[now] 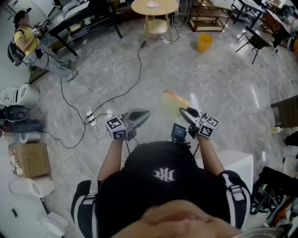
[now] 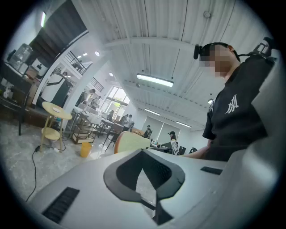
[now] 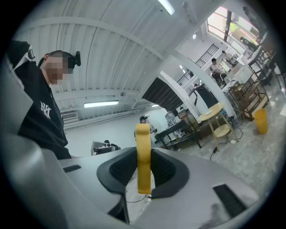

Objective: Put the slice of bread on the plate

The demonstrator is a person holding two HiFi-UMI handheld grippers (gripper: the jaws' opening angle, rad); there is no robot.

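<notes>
The slice of bread (image 1: pixel 173 101), pale yellow with a brown crust, hangs above the floor in front of me, with my right gripper (image 1: pixel 184 112) shut on its near edge. In the right gripper view the bread (image 3: pixel 143 154) stands edge-on, pinched between the dark pads (image 3: pixel 166 172). My left gripper (image 1: pixel 145 113) is beside it, shut with nothing in it; from its own view the bread (image 2: pixel 131 142) shows just beyond its jaws. The white plate (image 1: pixel 152 4) lies on a round wooden table (image 1: pixel 163 10) far ahead.
A yellow bucket (image 1: pixel 204 42) stands right of the table, a black chair (image 1: pixel 254 42) beyond it. A black cable (image 1: pixel 136 79) runs over the grey floor to a power strip (image 1: pixel 91 119). A white box (image 1: pixel 238 163) is at my right, another person (image 1: pixel 24 38) far left.
</notes>
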